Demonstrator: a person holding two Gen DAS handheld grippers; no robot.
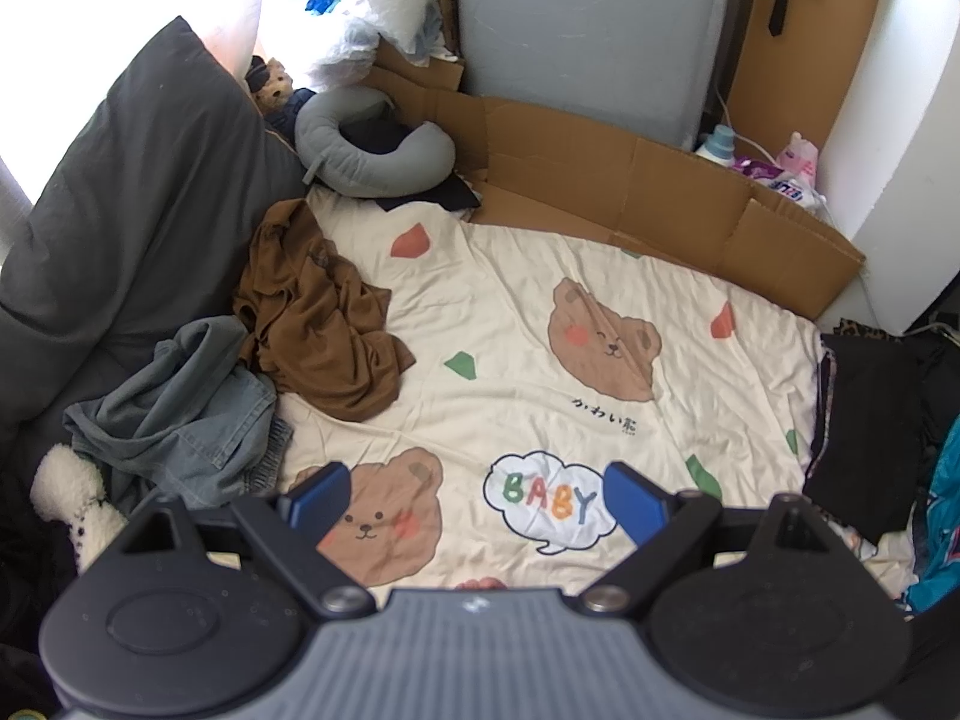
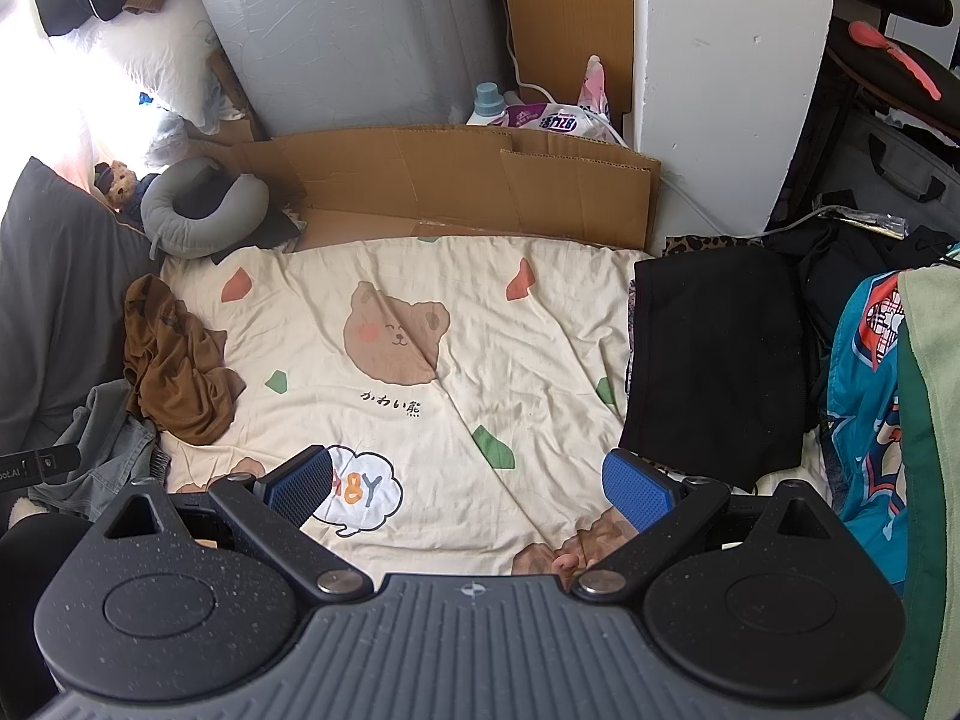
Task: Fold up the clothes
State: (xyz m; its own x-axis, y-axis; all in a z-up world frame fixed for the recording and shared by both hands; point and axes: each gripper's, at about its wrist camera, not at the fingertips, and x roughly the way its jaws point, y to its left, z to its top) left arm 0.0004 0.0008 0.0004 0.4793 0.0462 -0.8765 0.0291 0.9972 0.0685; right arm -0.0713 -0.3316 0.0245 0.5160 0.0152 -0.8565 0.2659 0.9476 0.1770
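Left tool [image 1: 474, 498] wide open, holding nothing; right tool [image 2: 474, 483] same. Both hover over the bear-print bedsheet [image 1: 540, 360]. Brown garment [image 1: 324, 324] crumpled at the sheet's left edge, overlapping the grey-blue denim garment [image 1: 186, 414]. Folded black garment [image 2: 714, 360] on the right edge. Flattened cardboard box [image 1: 630, 192] behind, contents not visible.
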